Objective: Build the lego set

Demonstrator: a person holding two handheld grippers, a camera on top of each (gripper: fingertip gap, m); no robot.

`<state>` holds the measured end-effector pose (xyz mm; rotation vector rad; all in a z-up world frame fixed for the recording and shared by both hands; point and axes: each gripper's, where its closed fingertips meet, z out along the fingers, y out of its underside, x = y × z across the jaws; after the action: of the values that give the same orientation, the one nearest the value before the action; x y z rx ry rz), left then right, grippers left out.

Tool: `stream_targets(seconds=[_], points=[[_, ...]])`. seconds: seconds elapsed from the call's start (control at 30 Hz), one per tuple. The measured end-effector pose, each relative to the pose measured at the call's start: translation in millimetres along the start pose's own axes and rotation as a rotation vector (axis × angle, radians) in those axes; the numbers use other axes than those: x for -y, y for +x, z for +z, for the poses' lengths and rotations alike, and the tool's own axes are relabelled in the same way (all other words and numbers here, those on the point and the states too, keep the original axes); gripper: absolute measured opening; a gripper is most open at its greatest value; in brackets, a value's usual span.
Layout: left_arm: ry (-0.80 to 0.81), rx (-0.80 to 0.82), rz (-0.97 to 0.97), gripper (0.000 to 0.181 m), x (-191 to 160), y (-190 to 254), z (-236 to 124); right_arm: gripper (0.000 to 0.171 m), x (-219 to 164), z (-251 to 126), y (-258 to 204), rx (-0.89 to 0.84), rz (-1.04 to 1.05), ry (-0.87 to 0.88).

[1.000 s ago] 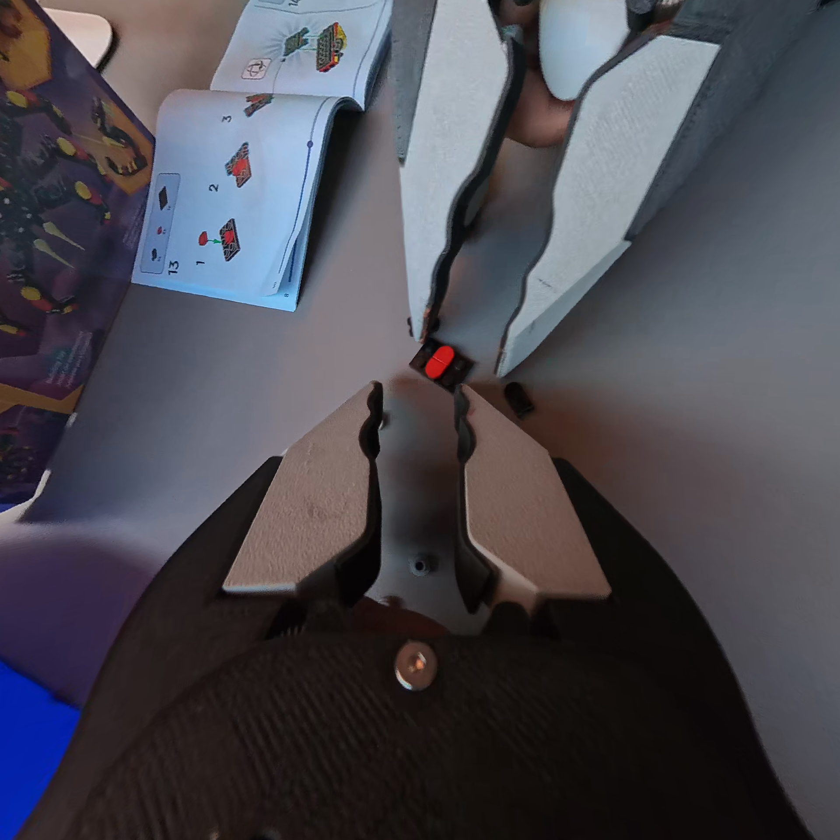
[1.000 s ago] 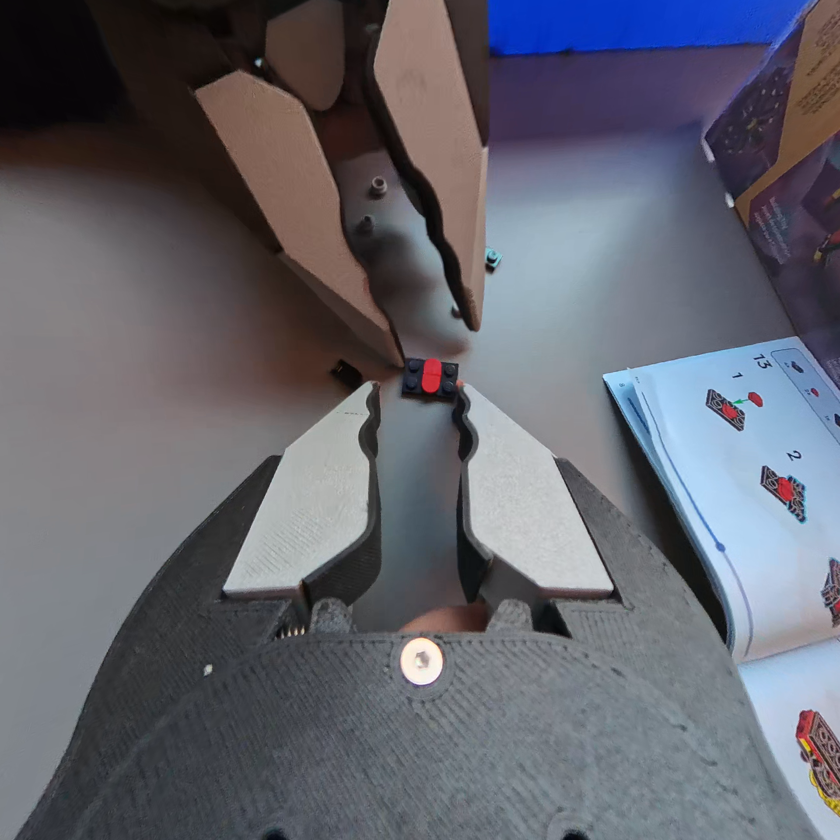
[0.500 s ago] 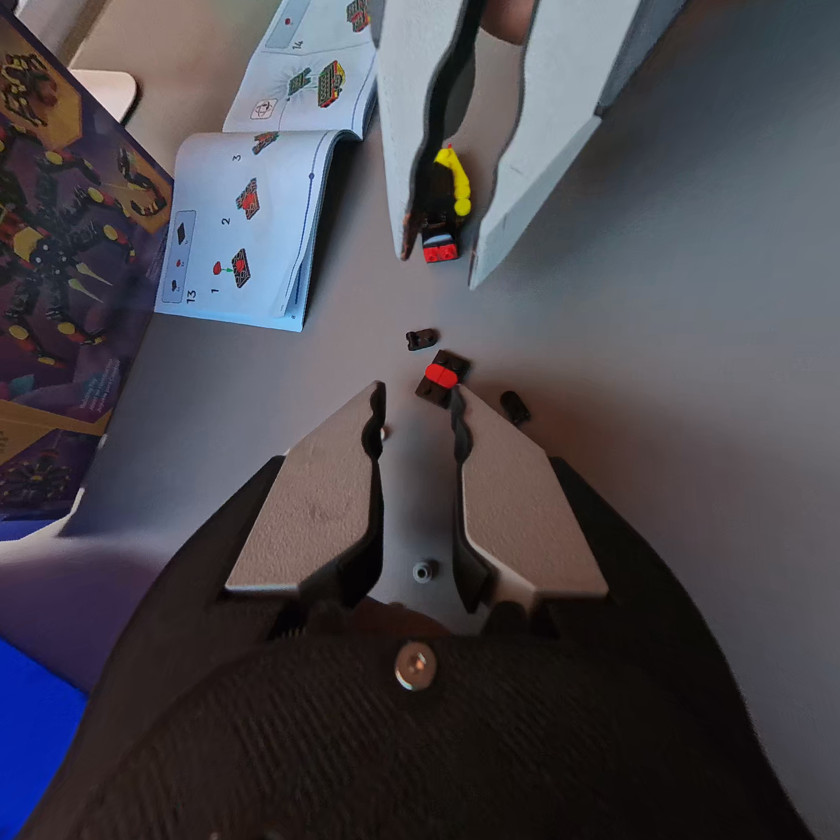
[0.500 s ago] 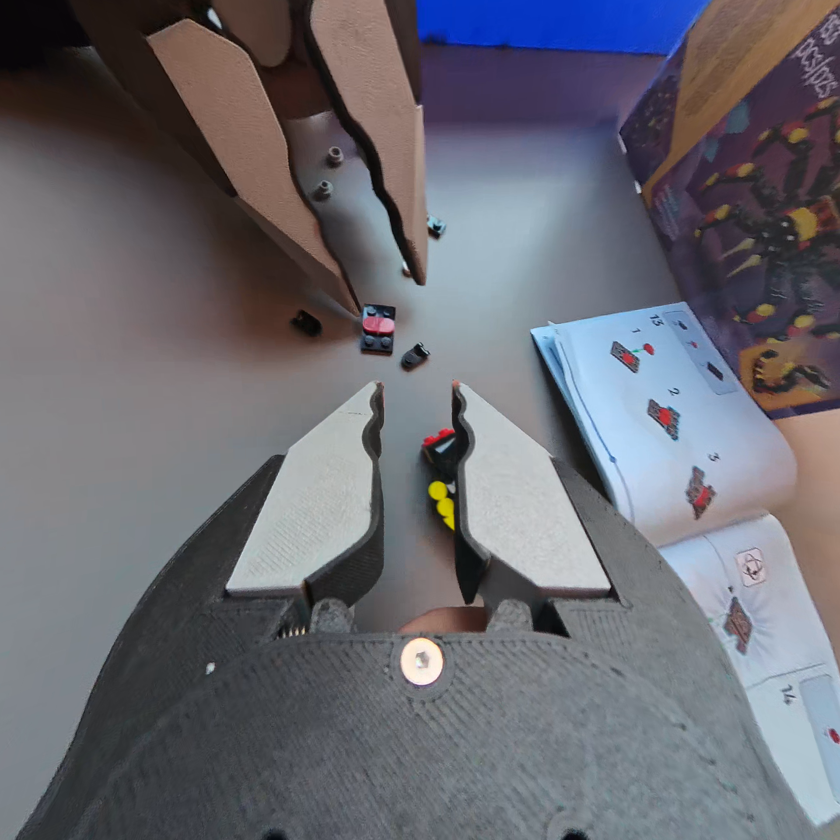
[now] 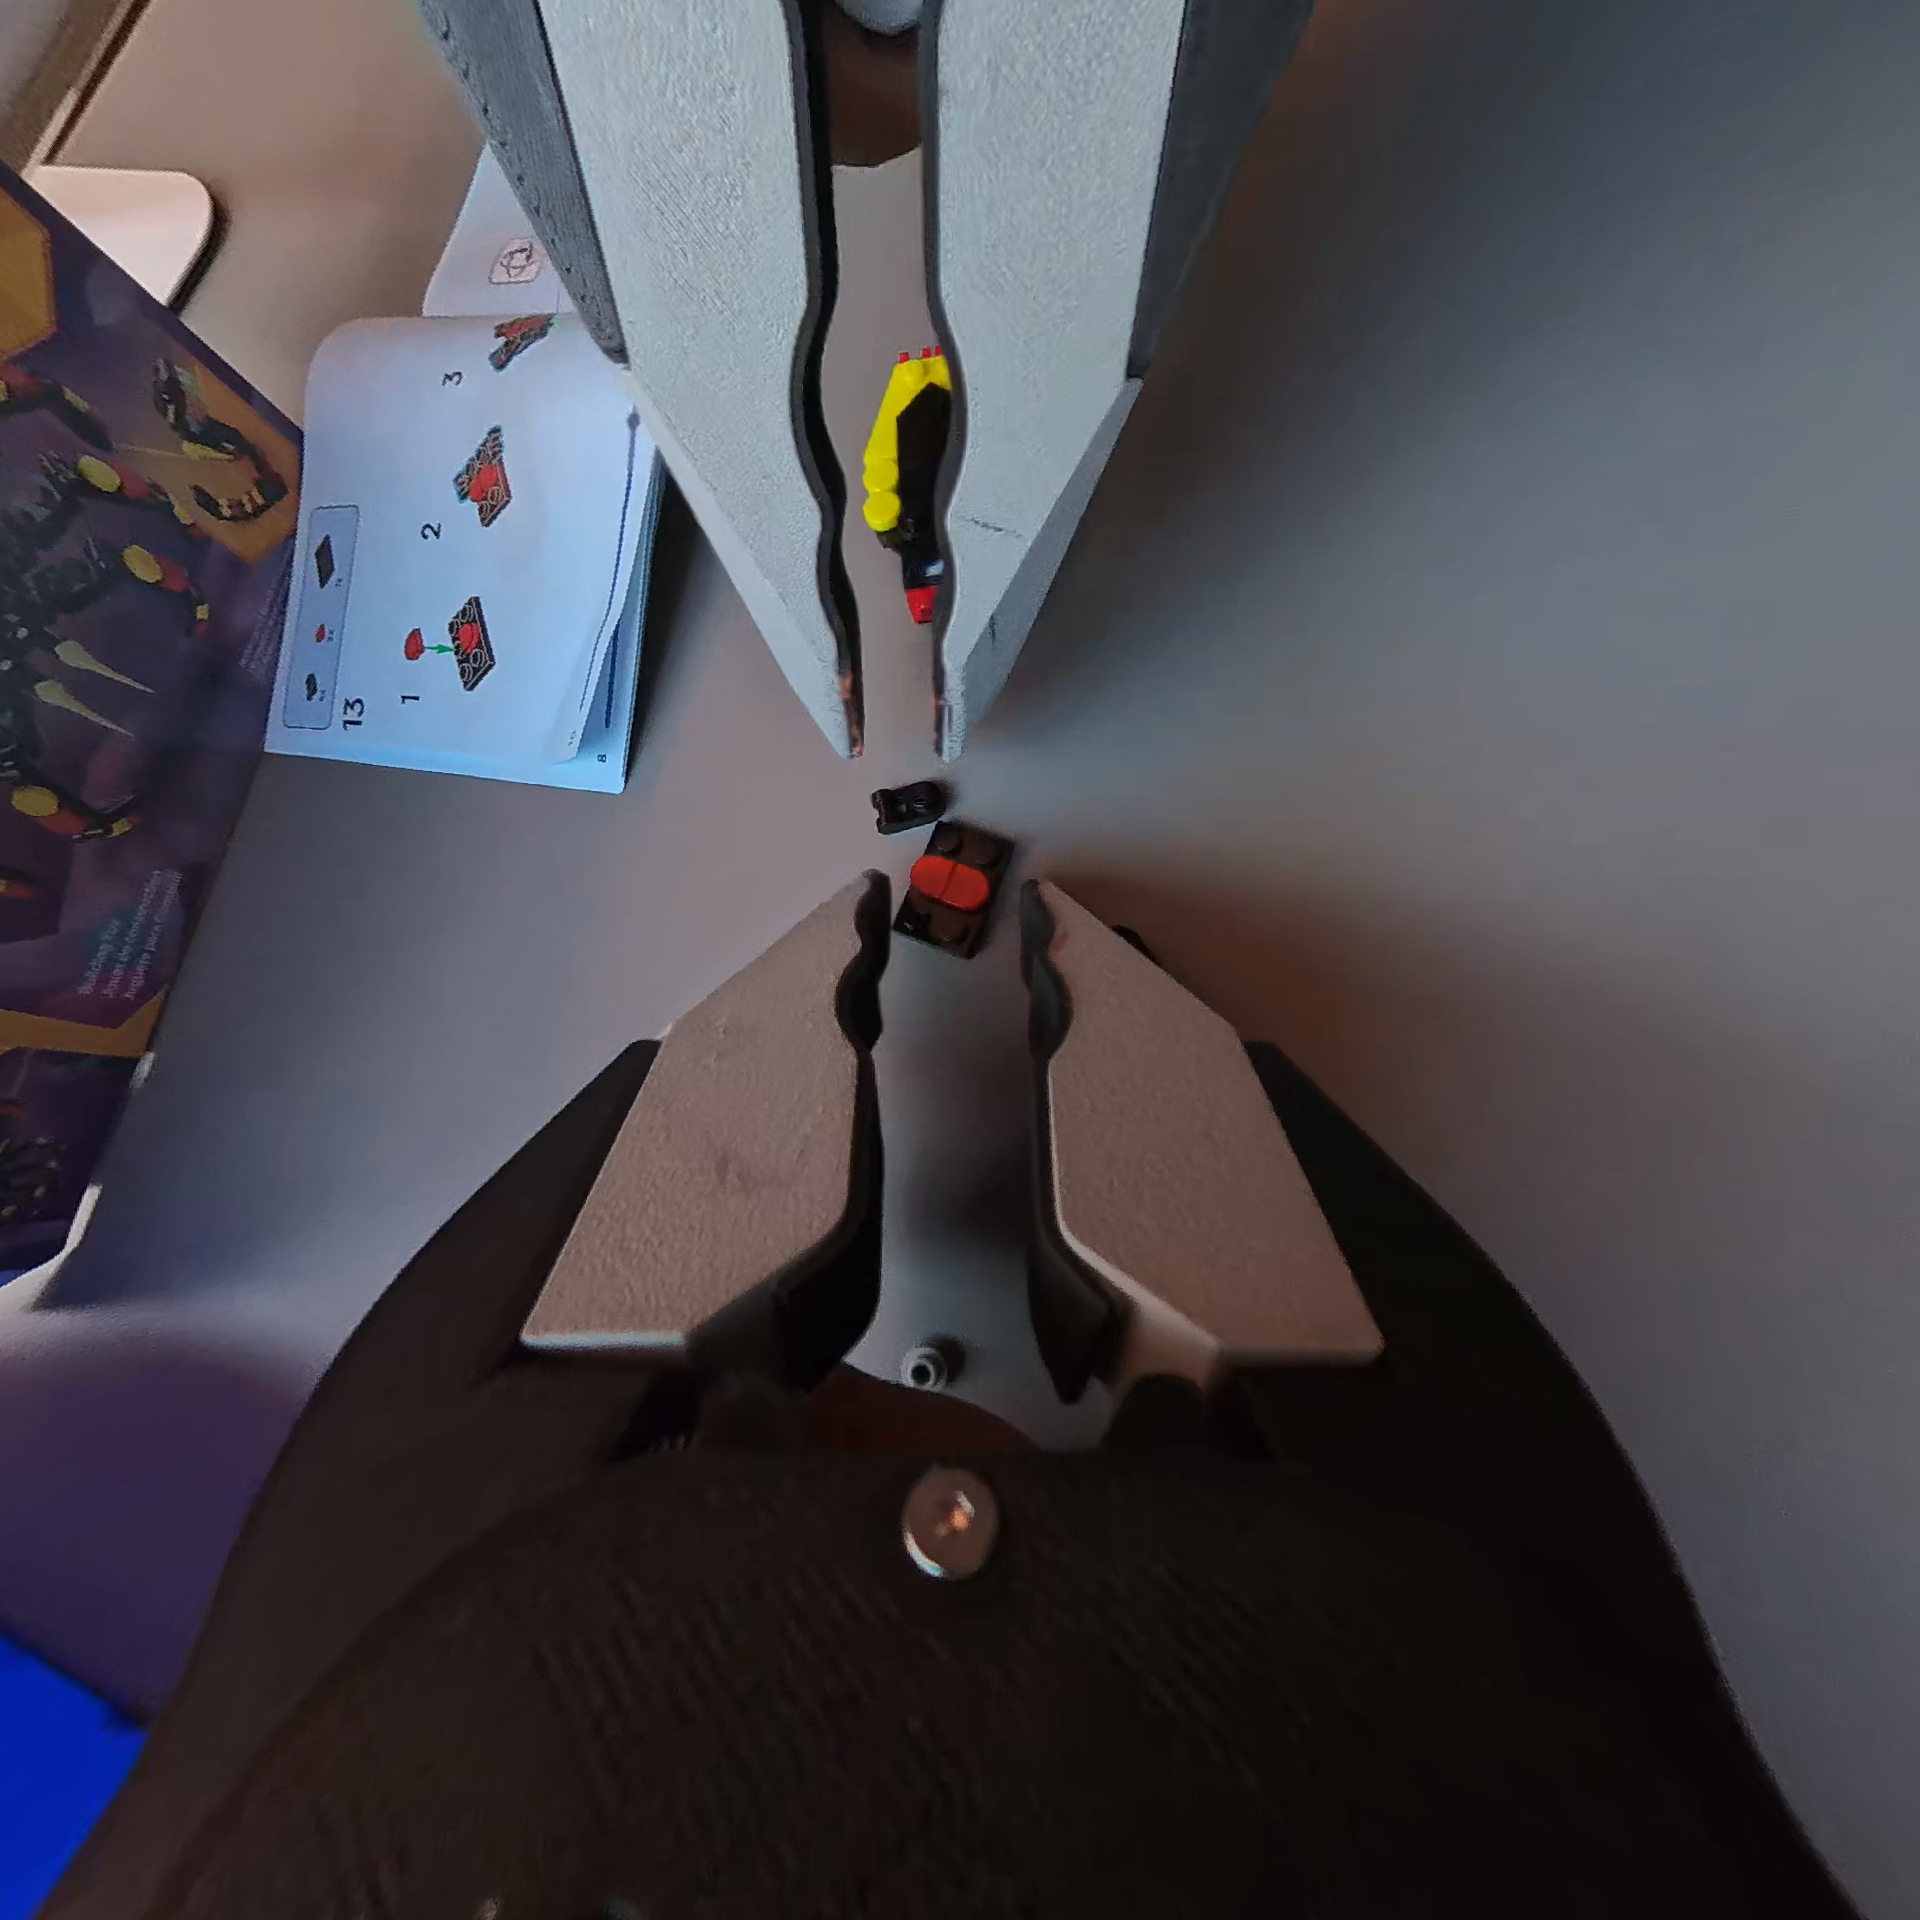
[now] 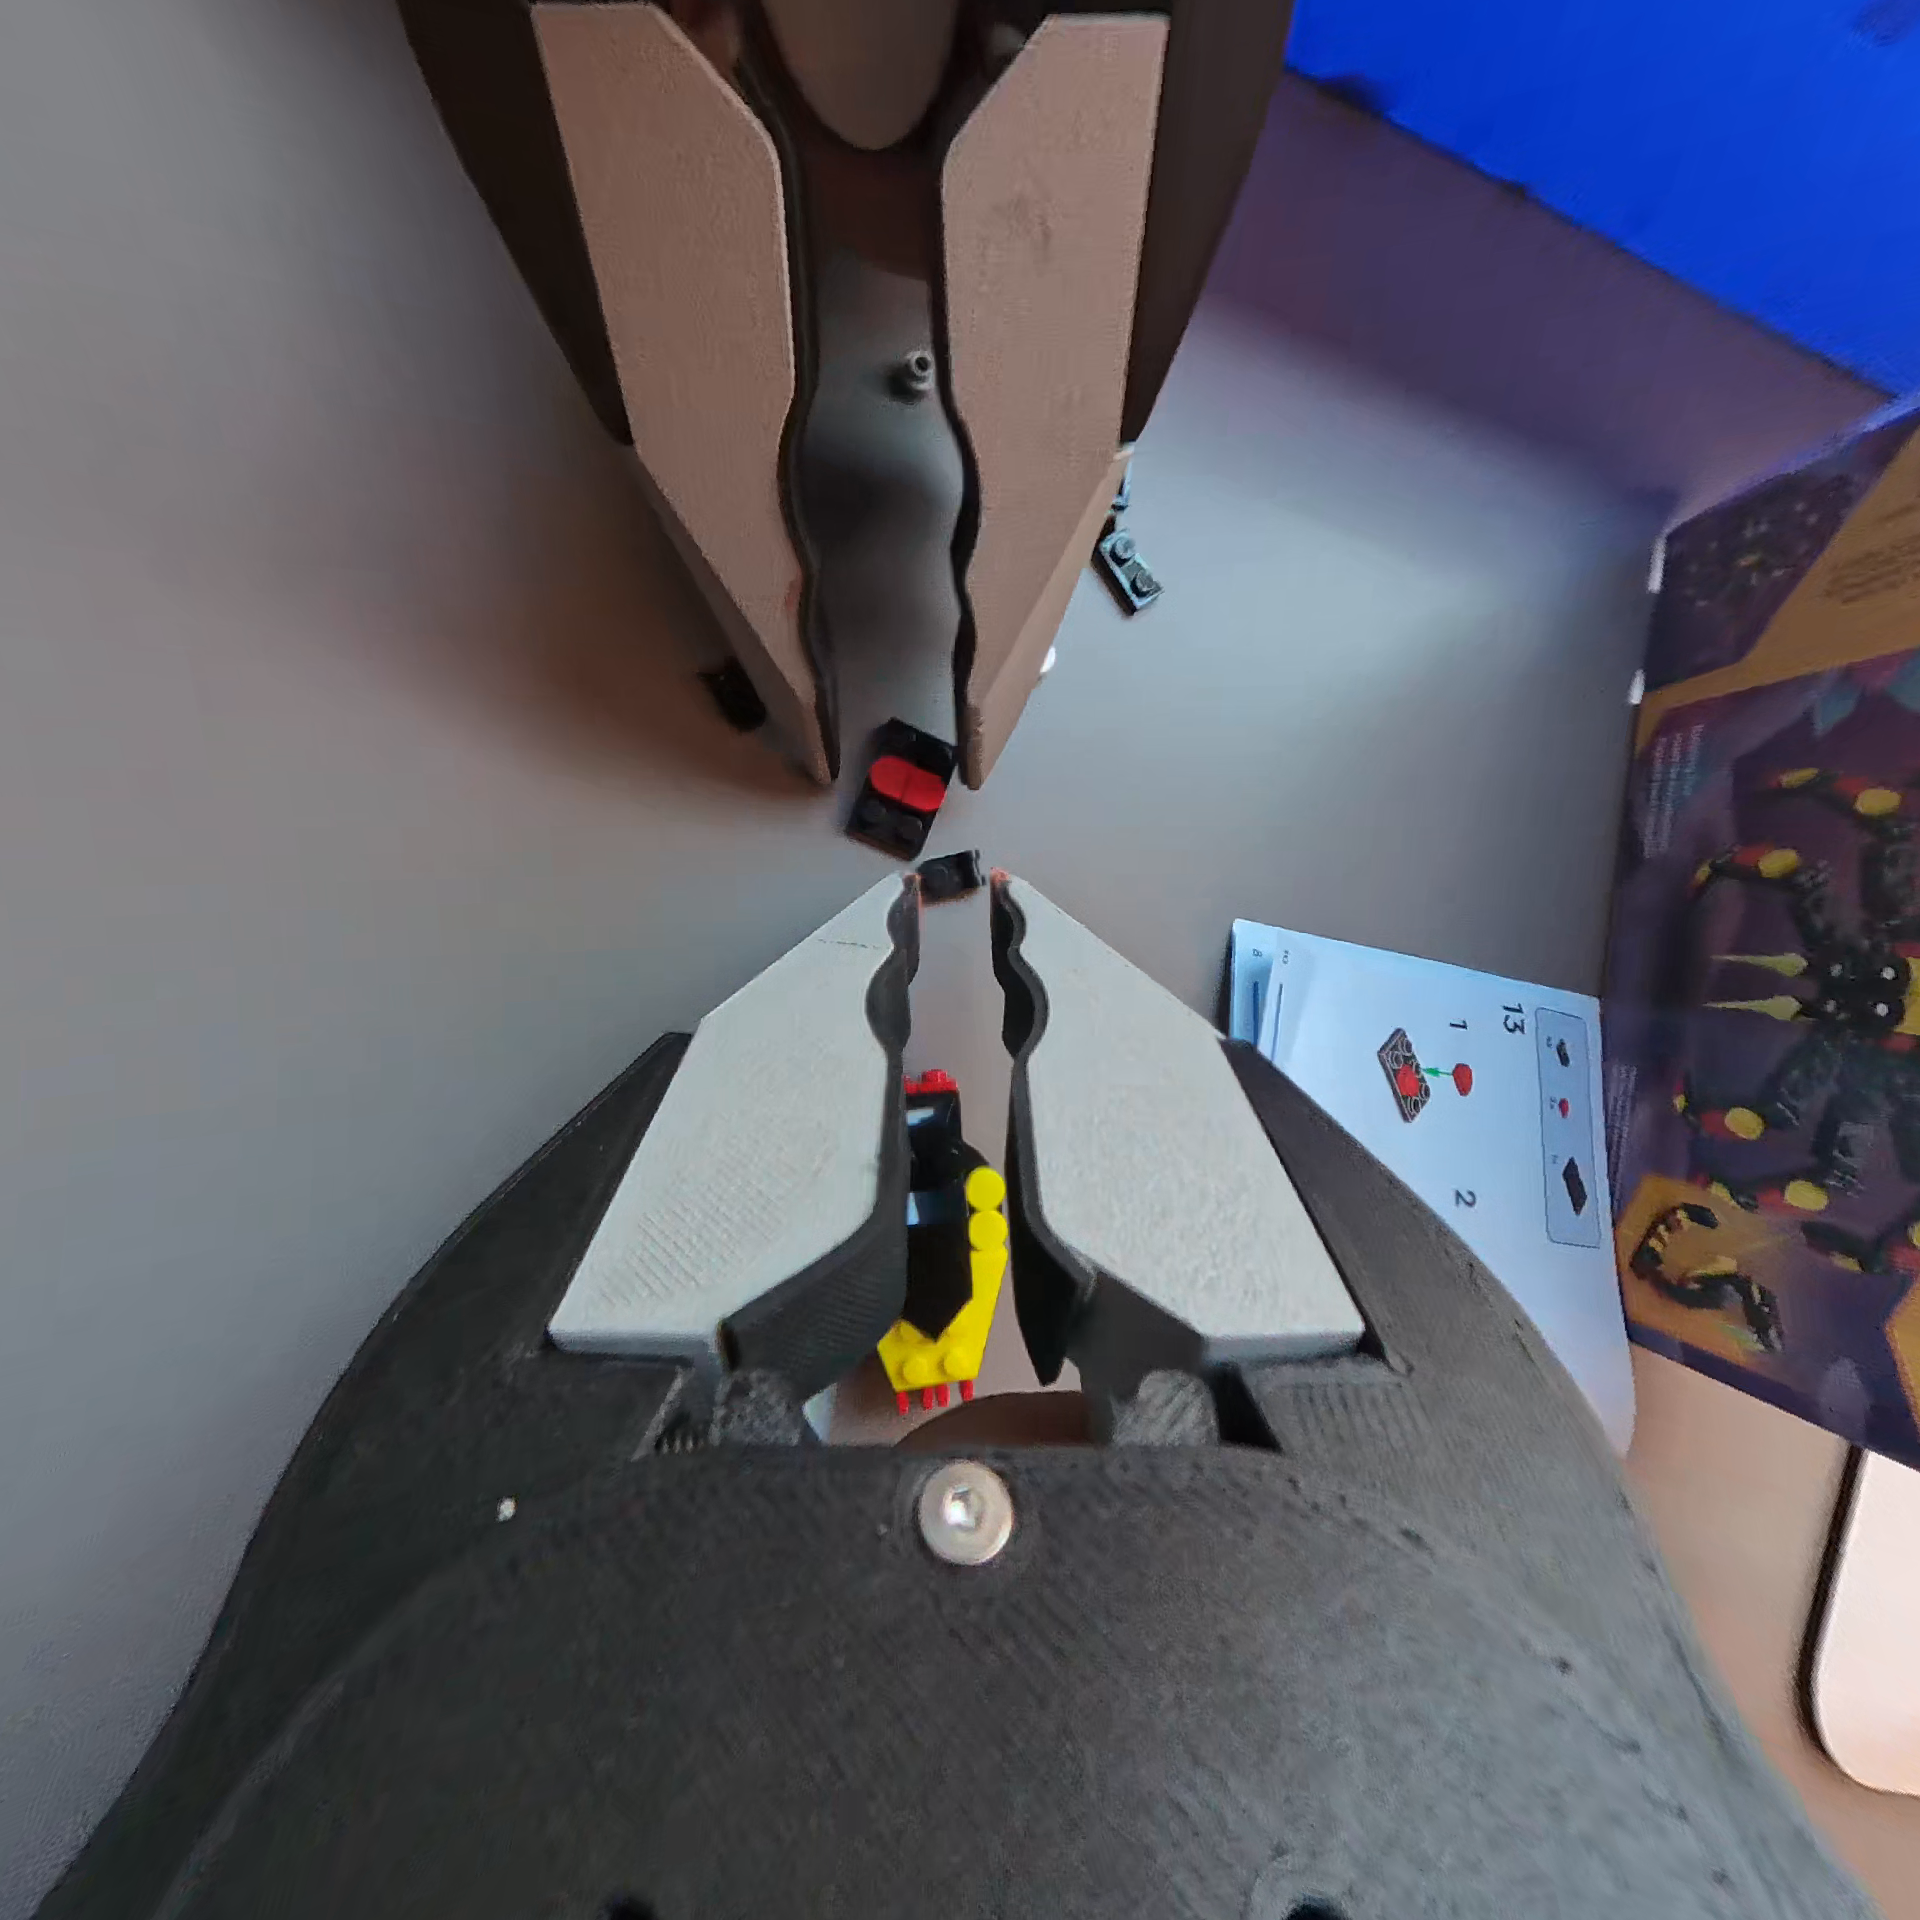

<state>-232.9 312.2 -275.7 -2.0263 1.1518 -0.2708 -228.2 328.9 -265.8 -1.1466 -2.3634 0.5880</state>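
A black plate with a red tile (image 5: 951, 888) lies on the grey table between the tips of my open left gripper (image 5: 951, 885); it also shows in the right wrist view (image 6: 899, 784). A small black piece (image 6: 951, 873) lies just at the tips of my right gripper (image 6: 954, 883), whose jaws stand a narrow gap apart; I cannot tell if they touch it. The piece also shows in the left wrist view (image 5: 909, 805). A yellow, black and red assembly (image 6: 940, 1247) lies on the table under the right gripper, between its fingers. The two grippers face each other tip to tip.
An open instruction booklet (image 5: 468, 551) and the set's purple box (image 5: 104, 623) lie to the left gripper's left. A dark grey piece (image 6: 1127, 566) and a small black piece (image 6: 732, 691) lie beside the left gripper. A blue surface (image 6: 1610, 156) borders the table. Less than 4 cm separates the two grippers' tips.
The right gripper has moved forward over the yellow assembly toward the small black piece, and its jaws have narrowed. The left gripper has moved up, so the plate now sits between its tips.
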Motion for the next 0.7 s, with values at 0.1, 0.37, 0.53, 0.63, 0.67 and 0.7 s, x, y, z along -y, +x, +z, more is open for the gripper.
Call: stream_targets(seconds=[0.1, 0.37, 0.53, 0.63, 0.67, 0.7], points=[[-0.003, -0.013, -0.007, 0.019, 0, 3, 1, 0.008, 2, 0, -2, 0.012, -0.007, 0.024], [-0.010, -0.023, -0.043, 0.014, 1, 5, 2, 0.004, -2, 11, -7, 0.045, -0.033, 0.005], [-0.038, 0.005, -0.089, 0.014, 0, 2, 2, 0.002, -3, 11, -6, 0.042, -0.027, -0.004], [-0.059, 0.017, -0.105, 0.014, -2, 1, 0, 0.002, -3, 11, -6, 0.048, -0.018, 0.001], [-0.063, 0.016, -0.111, 0.013, -2, 1, 0, 0.002, -3, 12, -6, 0.049, -0.015, 0.005], [-0.066, 0.014, -0.111, 0.014, -3, 1, -1, 0.002, -2, 12, -6, 0.050, -0.013, 0.006]])
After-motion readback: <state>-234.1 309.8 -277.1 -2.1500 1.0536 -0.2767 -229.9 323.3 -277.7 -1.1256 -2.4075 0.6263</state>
